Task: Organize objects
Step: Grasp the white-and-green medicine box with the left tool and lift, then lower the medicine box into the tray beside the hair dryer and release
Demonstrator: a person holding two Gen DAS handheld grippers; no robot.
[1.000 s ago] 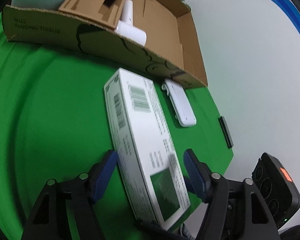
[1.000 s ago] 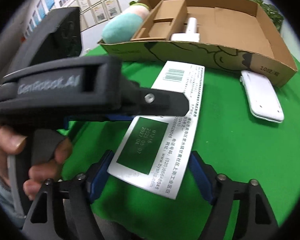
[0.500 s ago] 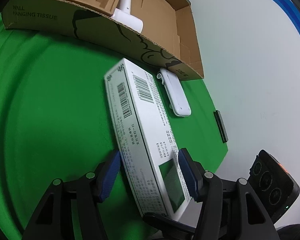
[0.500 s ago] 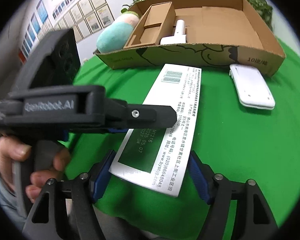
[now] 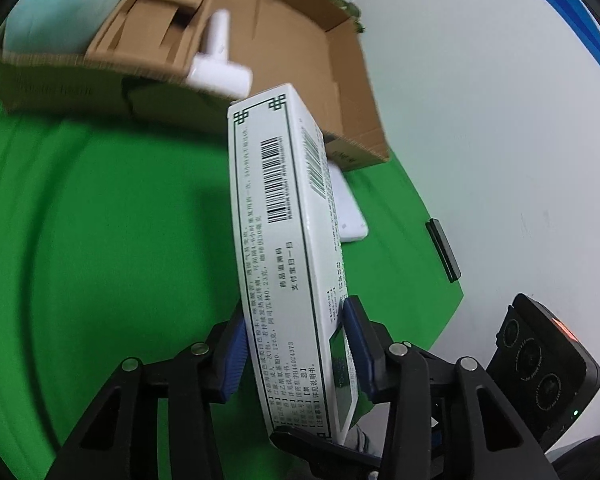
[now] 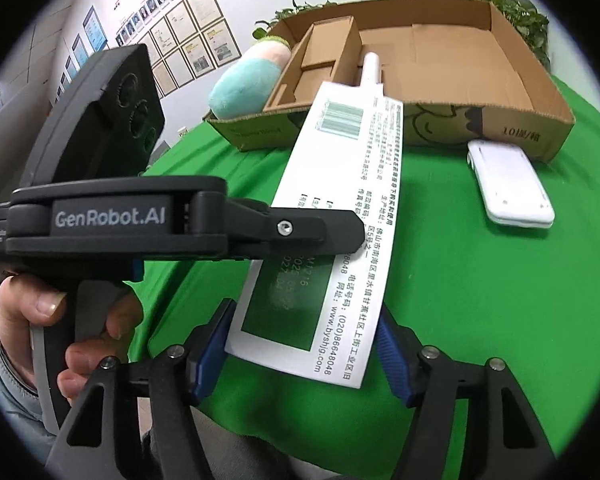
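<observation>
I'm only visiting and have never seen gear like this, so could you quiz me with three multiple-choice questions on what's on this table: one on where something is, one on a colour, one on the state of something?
1. Where does the flat white device lie?
A. Inside the cardboard box
B. On the cloth beside the cardboard box
C. On the plush toy

2. What colour is the table cloth?
A. Green
B. Red
C. Grey

3. How is the long white carton placed?
A. Lying flat, untouched
B. Standing inside the cardboard box
C. Clamped on edge in the left tool

Answers: 1 B, it rests just outside the cardboard box wall. 2 A, bright green throughout. 3 C, the closing left tool has blue pads on both faces.
</observation>
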